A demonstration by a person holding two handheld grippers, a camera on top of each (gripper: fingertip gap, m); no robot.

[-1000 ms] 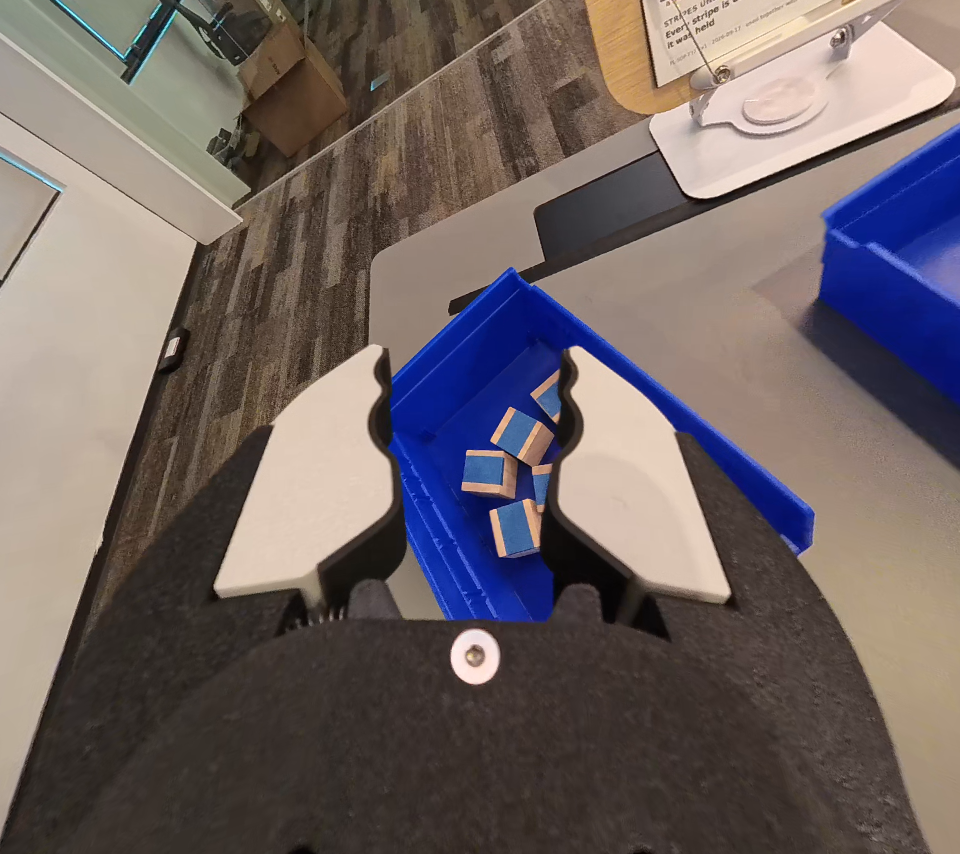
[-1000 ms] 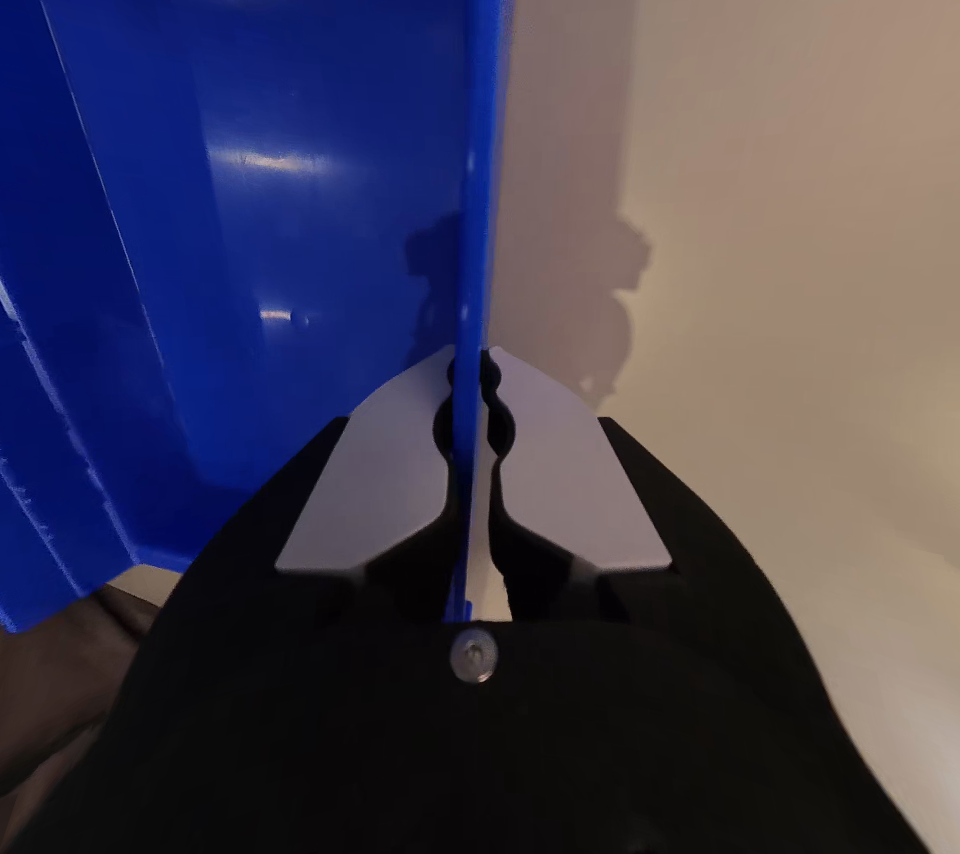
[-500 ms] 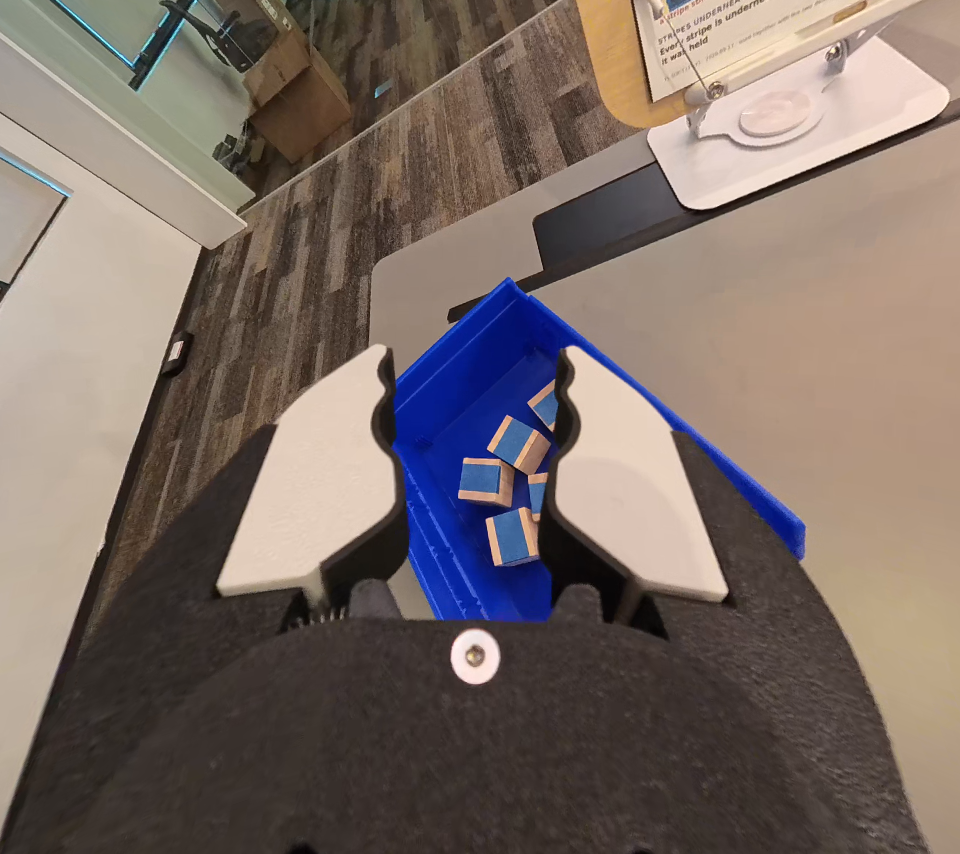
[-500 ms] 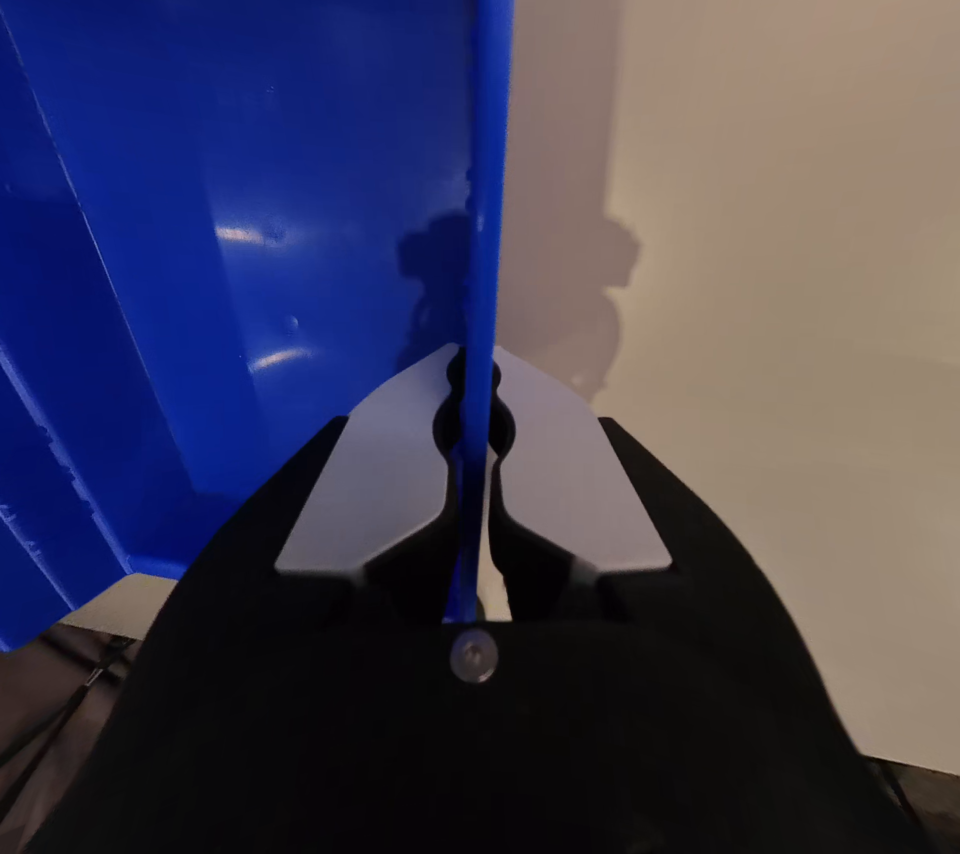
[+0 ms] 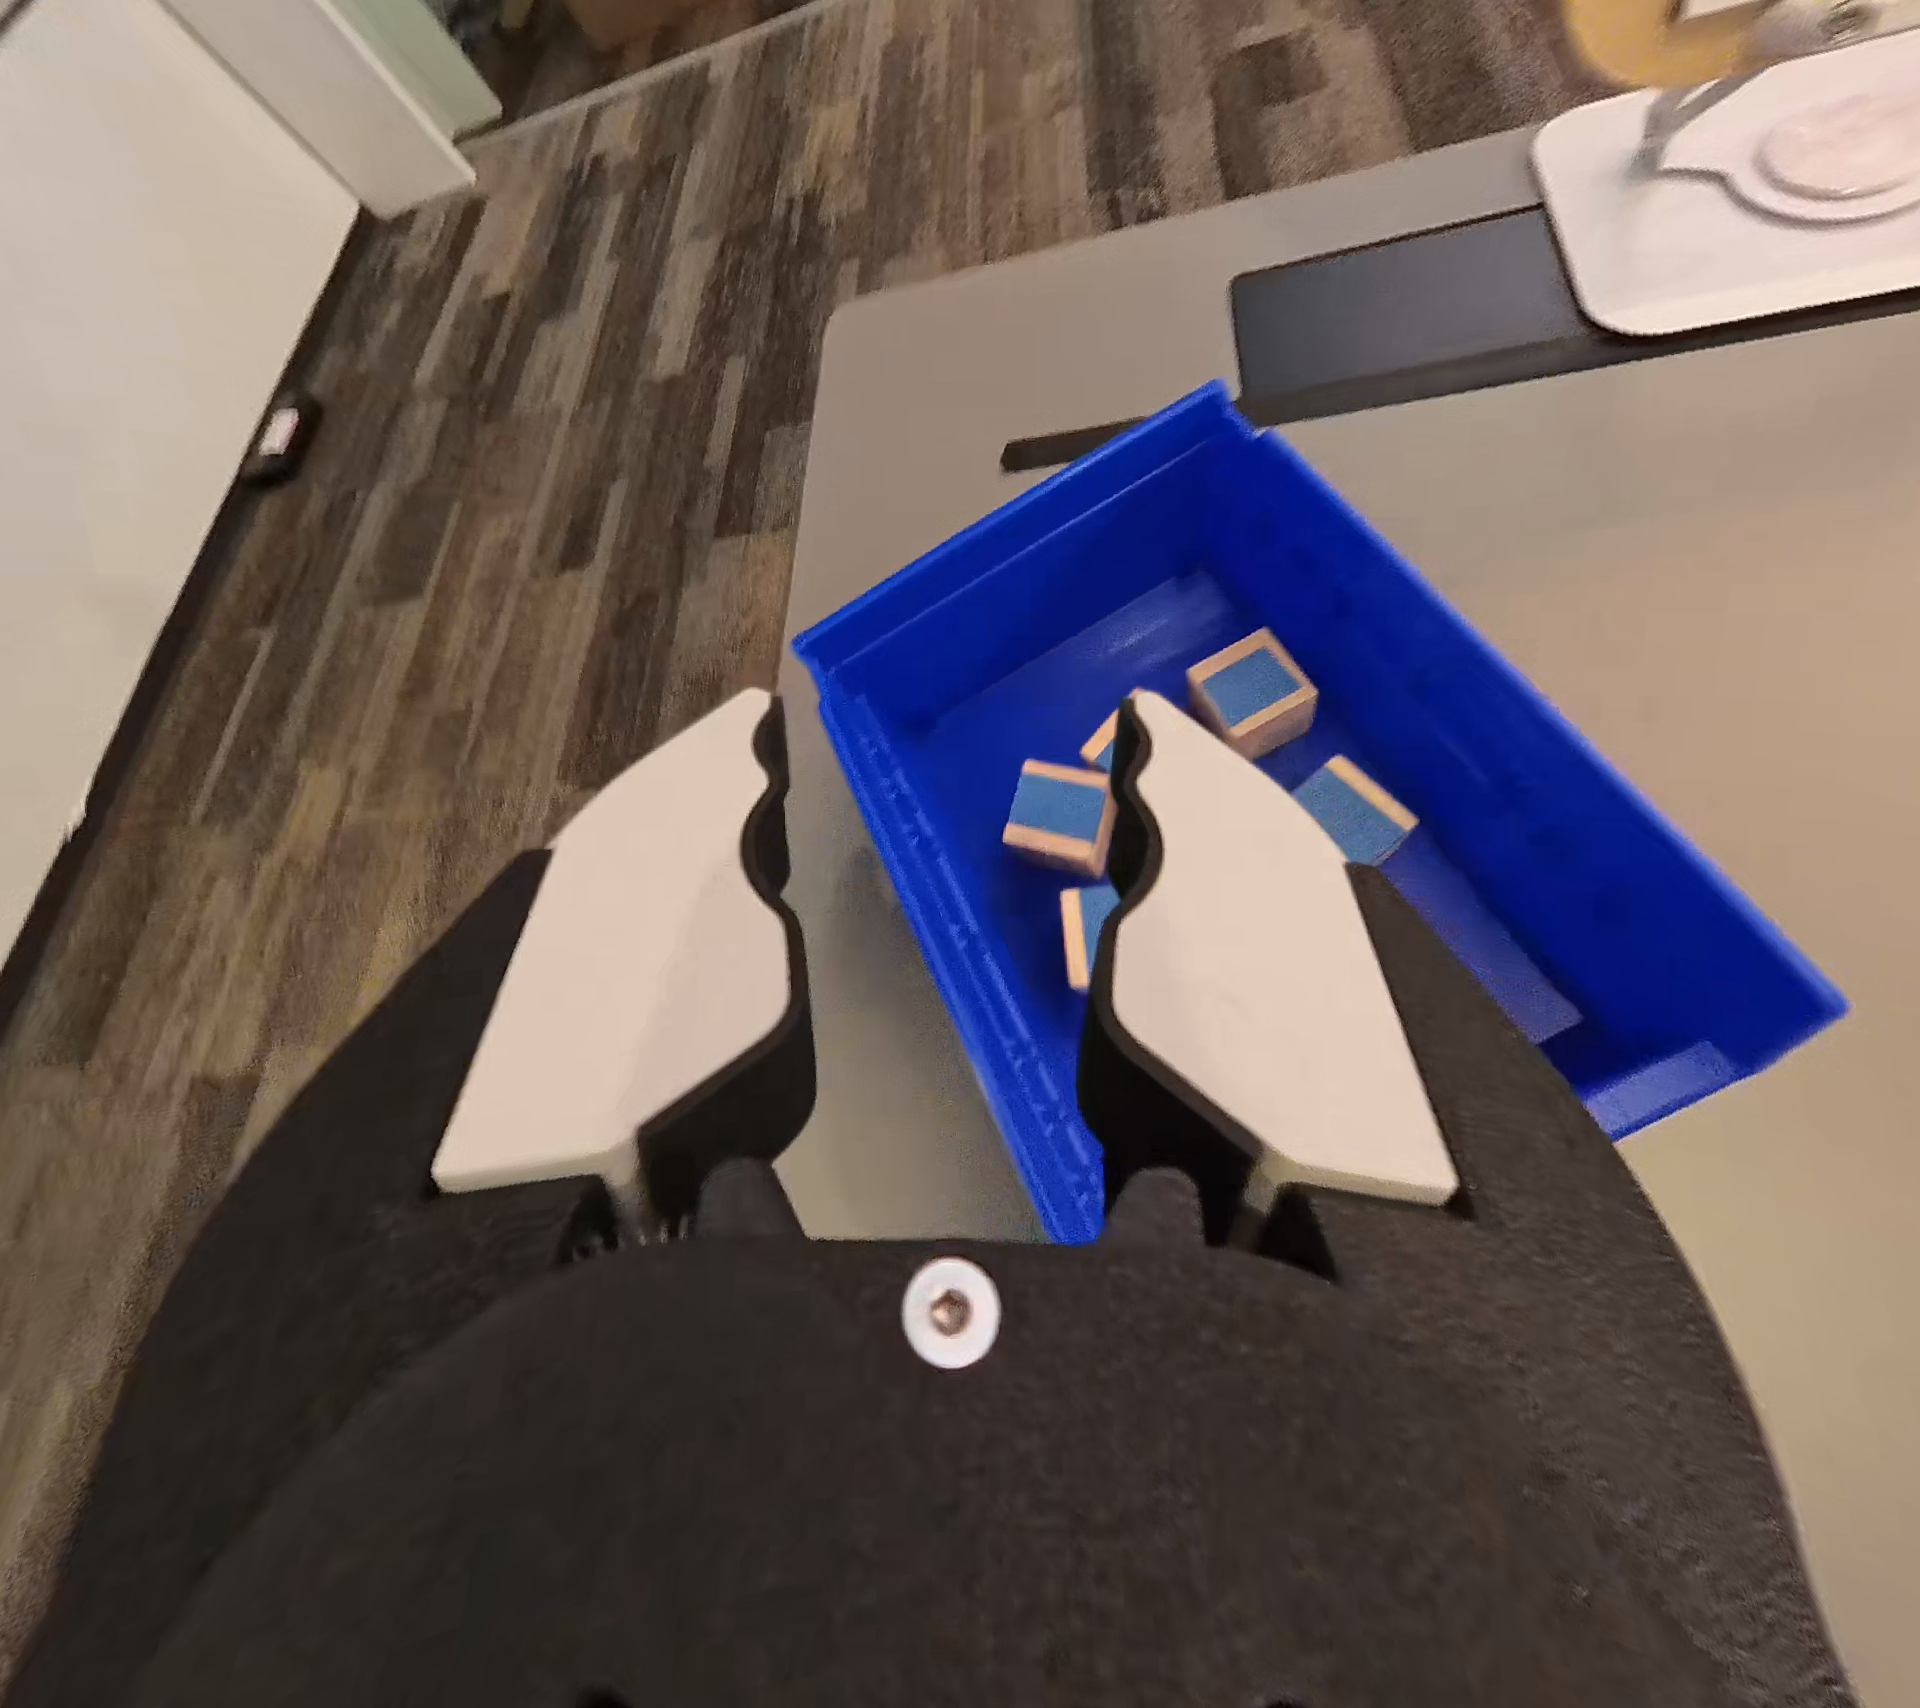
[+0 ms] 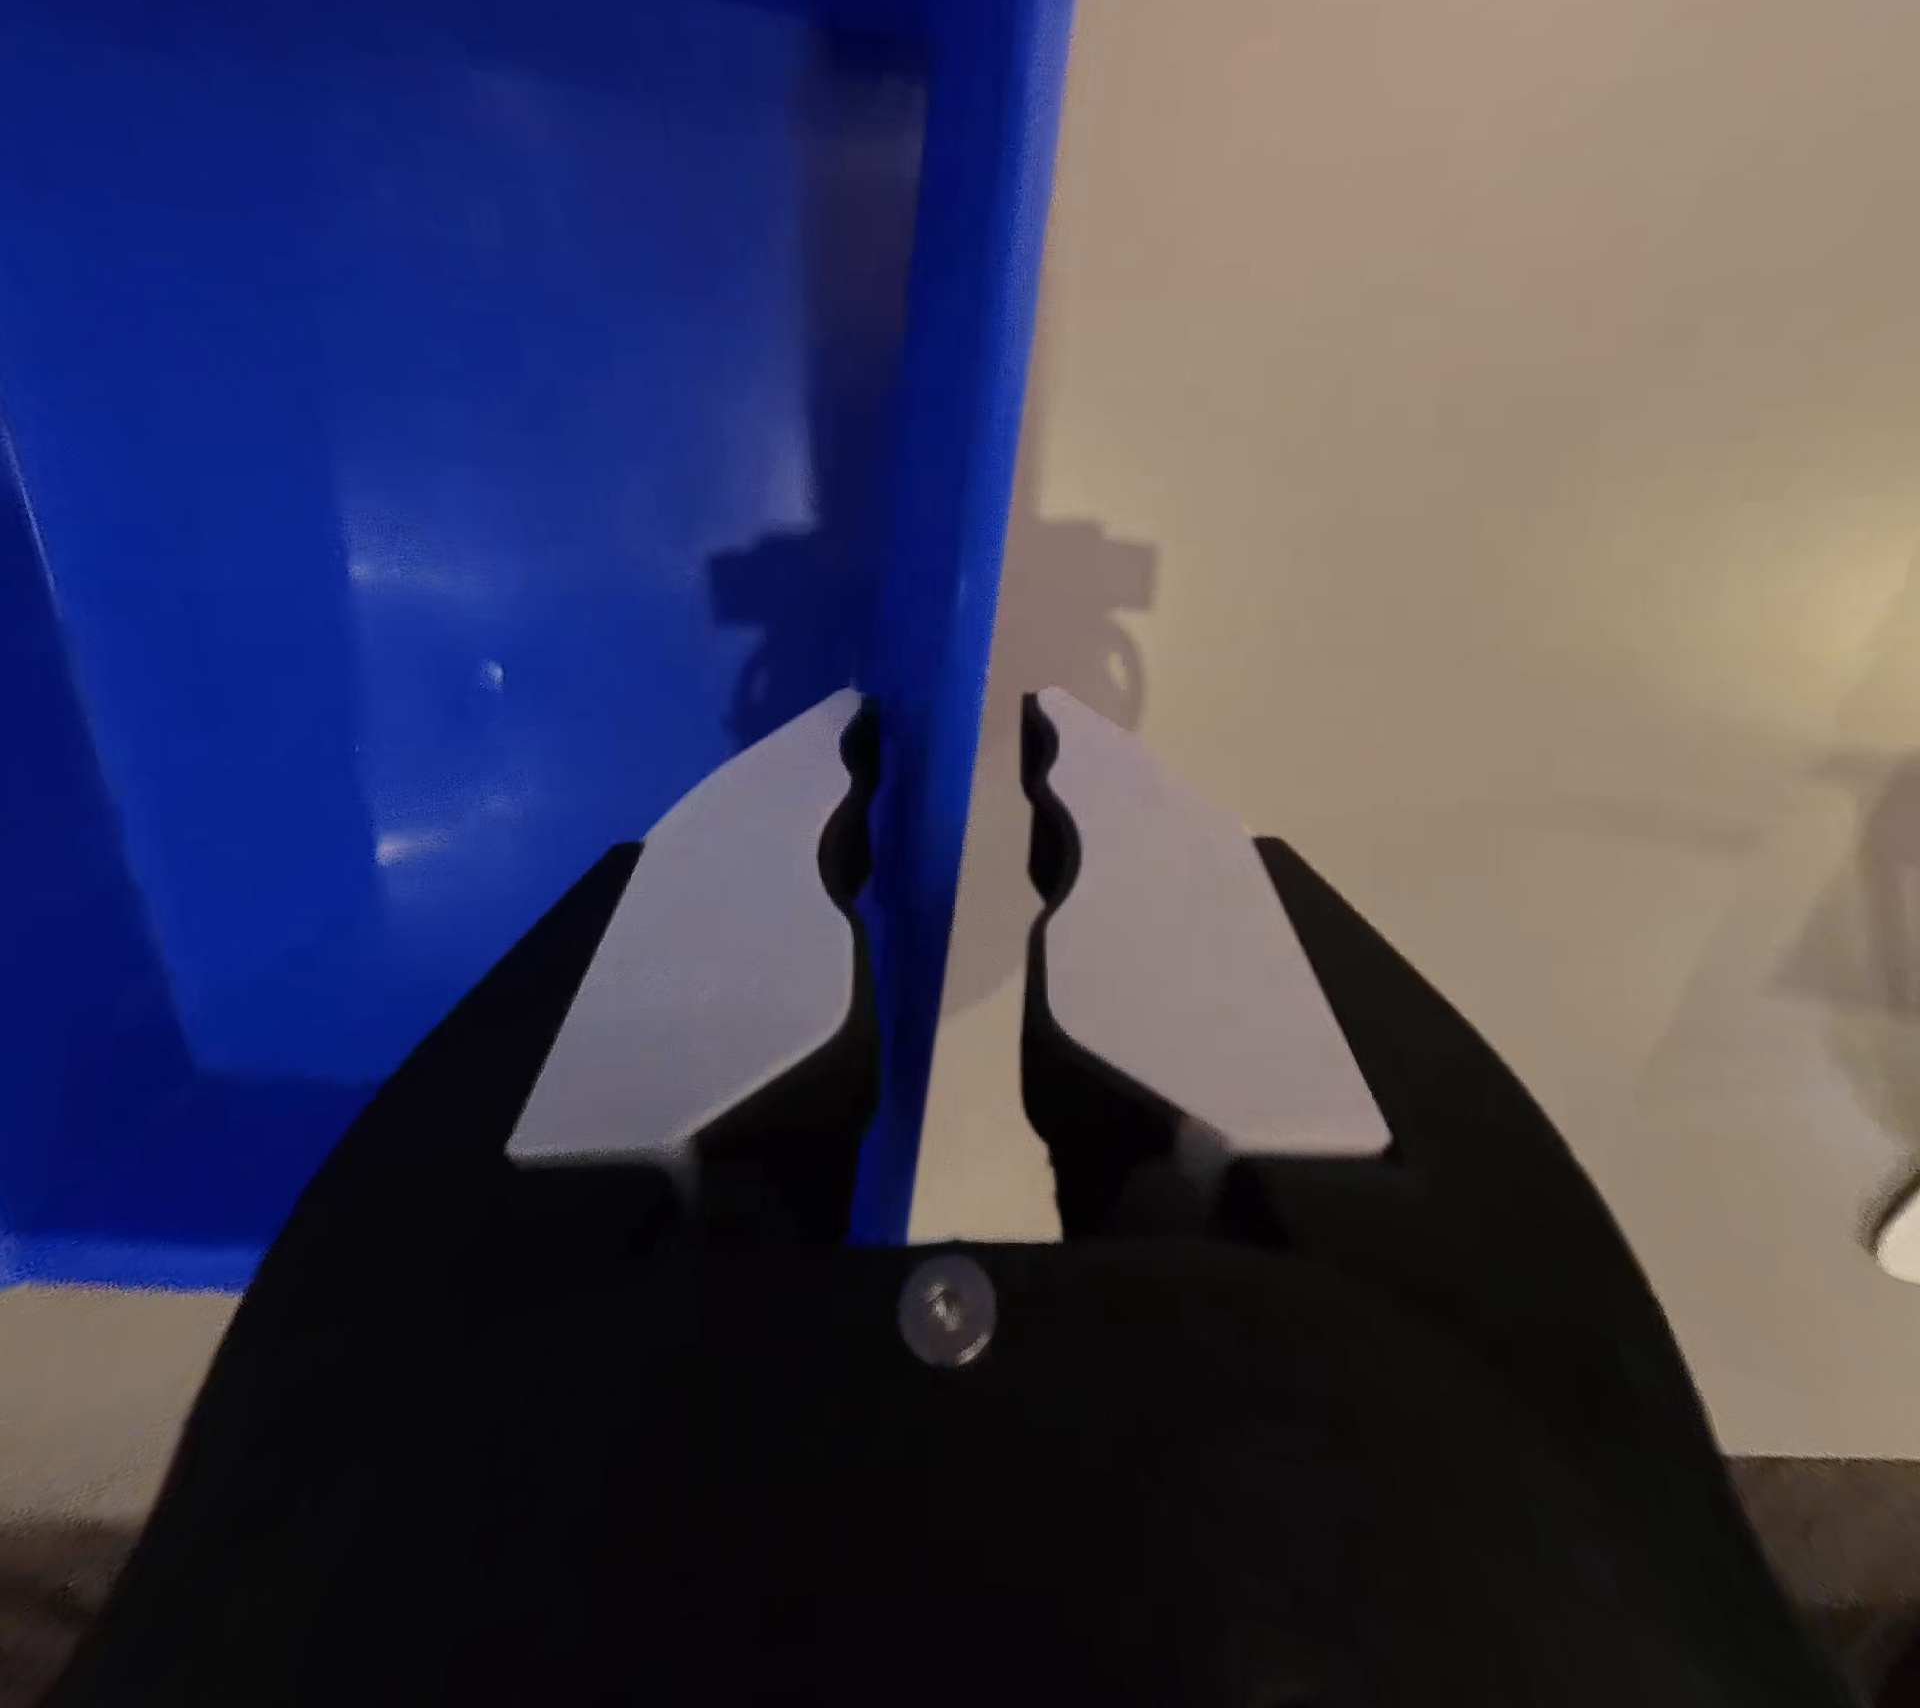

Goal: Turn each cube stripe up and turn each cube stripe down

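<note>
1. The left wrist view looks steeply down along its gripper (image 5: pixel 951 713) from above, over the table (image 5: pixel 1558 567) edge toward the floor (image 5: pixel 623 308), the blue bin (image 5: pixel 1455 723) just ahead and right.
2. The right wrist view sits very close to a blue bin (image 6: pixel 966 308) wall, which runs between its gripper's (image 6: pixel 951 702) fingers.
3. Both views show table (image 6: pixel 1455 308) and a blue bin; whether the same bin, I cannot tell.

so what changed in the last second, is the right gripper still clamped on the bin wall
No. The right gripper has opened; its fingers now stand apart on either side of the blue bin wall it had pinched. In the left wrist view the view has swung, so more of the blue bin and its cubes shows. The left gripper stayed open and empty above the bin's edge.
</note>
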